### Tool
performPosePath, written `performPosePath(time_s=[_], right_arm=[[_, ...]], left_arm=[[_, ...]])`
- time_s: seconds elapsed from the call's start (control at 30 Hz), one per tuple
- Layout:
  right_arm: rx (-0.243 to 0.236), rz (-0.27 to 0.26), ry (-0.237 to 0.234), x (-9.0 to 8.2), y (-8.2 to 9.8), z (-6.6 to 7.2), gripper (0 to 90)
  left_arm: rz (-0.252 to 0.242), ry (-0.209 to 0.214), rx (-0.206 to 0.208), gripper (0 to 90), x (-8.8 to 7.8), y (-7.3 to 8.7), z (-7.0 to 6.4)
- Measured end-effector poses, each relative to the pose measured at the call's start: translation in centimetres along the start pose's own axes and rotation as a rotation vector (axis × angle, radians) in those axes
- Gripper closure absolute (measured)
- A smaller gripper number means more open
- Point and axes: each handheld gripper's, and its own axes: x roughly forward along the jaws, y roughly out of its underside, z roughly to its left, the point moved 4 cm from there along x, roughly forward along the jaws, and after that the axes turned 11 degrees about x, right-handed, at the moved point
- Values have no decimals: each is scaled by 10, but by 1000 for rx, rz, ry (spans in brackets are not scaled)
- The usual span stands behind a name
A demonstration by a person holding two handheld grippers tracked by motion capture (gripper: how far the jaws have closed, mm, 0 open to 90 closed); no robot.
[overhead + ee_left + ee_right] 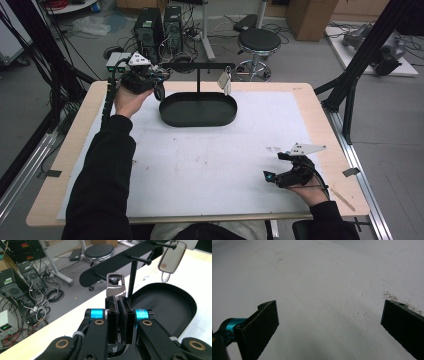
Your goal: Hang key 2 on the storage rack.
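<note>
Left gripper, centre of frame, jaws clamped on metal clasp just short of stand peg; hanging judged unfinished. Tag hangs already, upper centre. Right gripper wide apart, empty, over white mat.

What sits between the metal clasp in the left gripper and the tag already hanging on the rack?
In the left gripper view, the rack's upright post stands between the clasp and the hanging tag.
</note>
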Motion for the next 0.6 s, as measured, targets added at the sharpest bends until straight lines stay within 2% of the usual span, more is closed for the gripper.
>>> performPosePath(time_s=[0.47, 0.6], right_arm=[[-4, 0, -5, 1, 0, 0, 7], [-3, 5, -6, 2, 0, 0, 7]], left_arm=[[33, -26, -2, 858, 11, 4, -1], [41, -36, 8, 857, 14, 5, -2]])
